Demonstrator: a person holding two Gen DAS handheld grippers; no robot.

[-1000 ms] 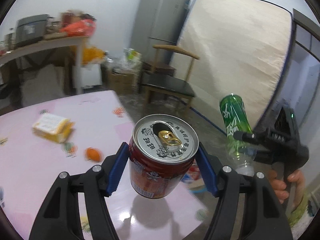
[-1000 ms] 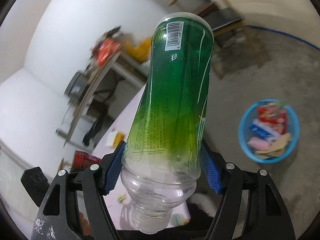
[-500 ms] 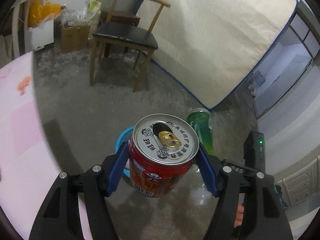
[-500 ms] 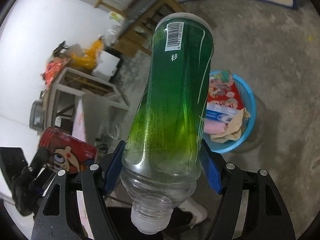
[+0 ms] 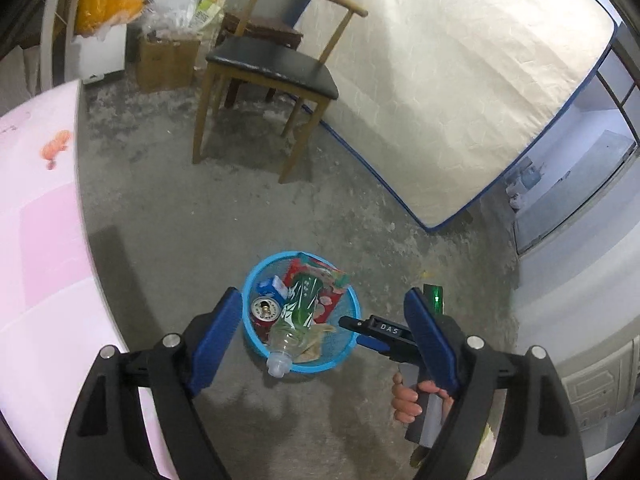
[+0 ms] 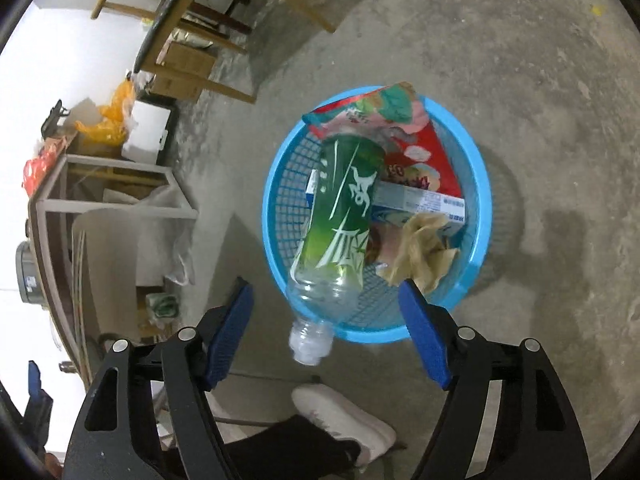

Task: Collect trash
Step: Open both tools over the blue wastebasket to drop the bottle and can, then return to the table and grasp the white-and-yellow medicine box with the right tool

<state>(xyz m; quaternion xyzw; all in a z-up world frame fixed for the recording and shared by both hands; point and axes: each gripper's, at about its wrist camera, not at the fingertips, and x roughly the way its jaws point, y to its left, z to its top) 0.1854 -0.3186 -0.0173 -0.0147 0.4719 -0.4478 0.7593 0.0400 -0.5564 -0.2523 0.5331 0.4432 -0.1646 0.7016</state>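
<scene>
Both grippers, left (image 5: 322, 334) and right (image 6: 326, 330), hang spread and empty above the blue basket (image 6: 478, 184), where the green bottle (image 6: 342, 216) and red can (image 5: 264, 314) lie, so the drop looks finished and fetching more trash from the pink table (image 5: 36, 240) comes next.

Not much you can actually read here. The clearest bit is "DAS" in small white capitals on the black body of the right tool (image 5: 362, 331), the one poking in just right of the blue basket (image 5: 338, 354).

Inside the basket, the green bottle (image 6: 344, 216) has big white brush-style characters down its label, but I can't make them out. The red snack bag (image 6: 424, 164) next to it has yellow lettering, too blurry to read. The white-and-blue box (image 6: 424, 202) under the bottle has fine print, way too small. Red can (image 5: 265, 312) shows only its top.
</scene>
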